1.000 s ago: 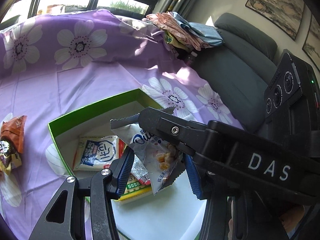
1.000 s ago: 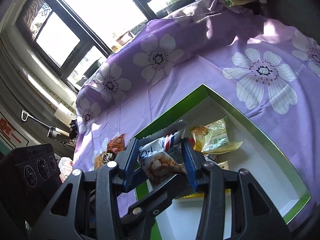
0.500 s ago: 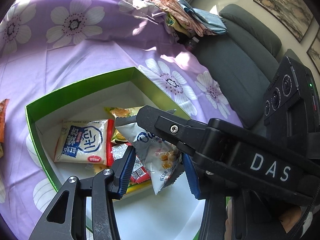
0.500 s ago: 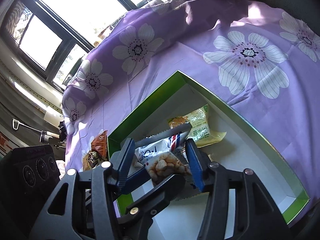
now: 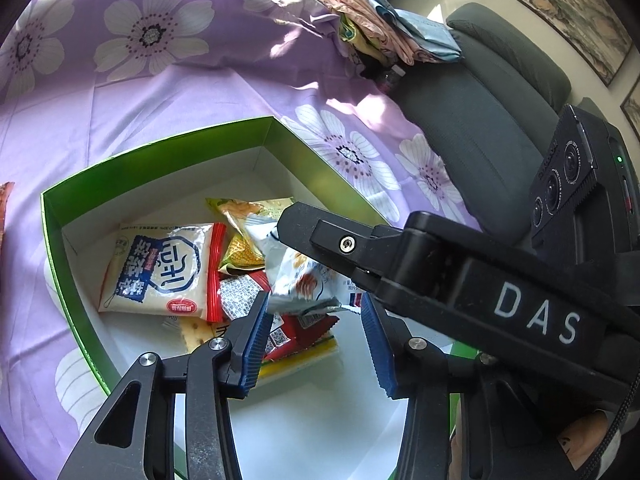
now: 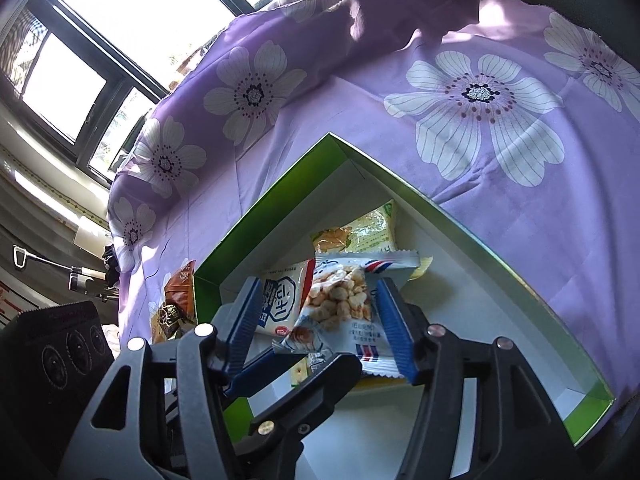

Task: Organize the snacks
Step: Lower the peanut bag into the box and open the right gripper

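Observation:
A white snack packet [image 5: 296,276] printed with puffs stands over the pile in the green box [image 5: 160,148]. My left gripper [image 5: 313,304] pinches its crumpled lower end between the blue fingertips, and its jaws are still closing. My right gripper [image 6: 319,285] straddles the same packet [image 6: 340,304] with its jaws opening: the left pad stands clear of it and the right pad is at its edge. One right finger [image 5: 360,248] crosses the left wrist view. In the box [image 6: 460,216] lie a blue-and-white packet [image 5: 160,268], a green-yellow one [image 5: 244,216] and red ones [image 5: 240,292].
The box sits on a purple flowered sheet [image 5: 160,80]. Brown snack packets [image 6: 176,296] lie on the sheet outside the box's left wall. A grey sofa [image 5: 480,112] with a pile of folded cloth [image 5: 380,36] stands behind, and windows [image 6: 120,20] beyond.
Both grippers have sunk toward the box with the packet. The right jaws have widened off the packet, and the left jaws have drawn slightly closer together.

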`<state>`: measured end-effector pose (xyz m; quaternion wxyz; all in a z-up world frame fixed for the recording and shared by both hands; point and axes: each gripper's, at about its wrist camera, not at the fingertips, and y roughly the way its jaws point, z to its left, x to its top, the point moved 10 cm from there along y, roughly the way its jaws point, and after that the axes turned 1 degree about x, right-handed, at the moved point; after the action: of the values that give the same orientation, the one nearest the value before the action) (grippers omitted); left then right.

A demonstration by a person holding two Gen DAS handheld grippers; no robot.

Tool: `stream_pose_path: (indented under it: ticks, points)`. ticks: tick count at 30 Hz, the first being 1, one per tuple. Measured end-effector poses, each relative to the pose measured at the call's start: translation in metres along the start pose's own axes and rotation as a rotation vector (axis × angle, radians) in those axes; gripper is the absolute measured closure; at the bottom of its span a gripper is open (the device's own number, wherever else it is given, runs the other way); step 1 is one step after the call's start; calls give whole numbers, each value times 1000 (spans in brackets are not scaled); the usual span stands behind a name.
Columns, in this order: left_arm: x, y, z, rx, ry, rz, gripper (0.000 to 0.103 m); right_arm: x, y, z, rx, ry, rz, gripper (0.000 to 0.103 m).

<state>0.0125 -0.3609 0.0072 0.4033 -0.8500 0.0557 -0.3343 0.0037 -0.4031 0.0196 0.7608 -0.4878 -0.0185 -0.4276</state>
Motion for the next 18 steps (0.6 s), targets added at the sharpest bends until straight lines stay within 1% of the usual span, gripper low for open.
stream_pose_path:
  ticks: [3,9,18]
  points:
    - [-1,-4,1,-2,-2,-6,56,0,-1,-1,-7,-1,-3,42]
    - [-2,-16,8,31,6,-30,56,1,-6,1,-13,-5,-21,39]
    - [-4,-48,21,67,-11,-68,56,4,-17,9,-26,-31,-63,33]
